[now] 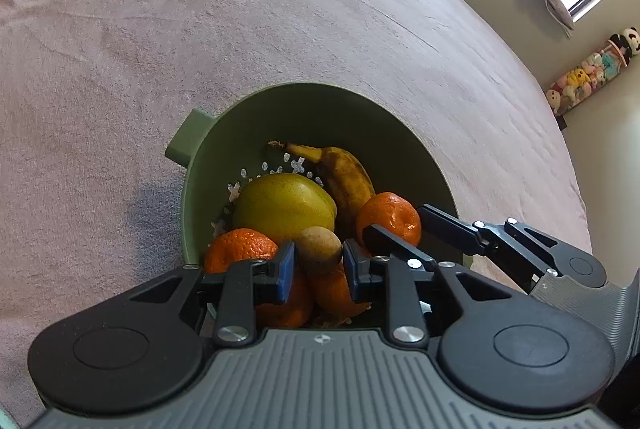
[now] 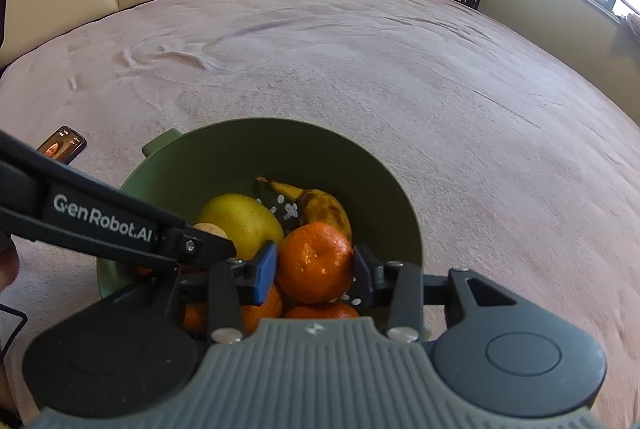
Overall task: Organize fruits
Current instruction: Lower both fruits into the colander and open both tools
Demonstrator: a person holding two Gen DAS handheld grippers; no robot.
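- Container: sage-green plastic colander bowl (image 2: 360,165) with a side handle, sitting on the pink plush bed cover (image 1: 280,29); all the fruit lies inside it.
- Left gripper (image 1: 319,265): I have its blue pads narrowly set on either side of a small brown egg-shaped kiwi (image 1: 320,248). The pads look to be touching it, so I judge it held. I expect a light, soft-fleshed fruit with fuzzy skin: grip across the middle, gently.
- Right gripper (image 2: 314,269): jaws partly open, clamped across the sides of a round orange mandarin (image 2: 315,261). I judge it light, with loose, slightly slick peel that dents; hold at the equator.
- Large yellow-green pear-like fruit (image 1: 284,207): probably the heaviest, firm and smooth; needs a wide grip.
- Brown-spotted ripe banana (image 1: 344,175): soft, bruises easily; take it mid-length.
- Further mandarins (image 1: 240,249): lying beneath the grippers.
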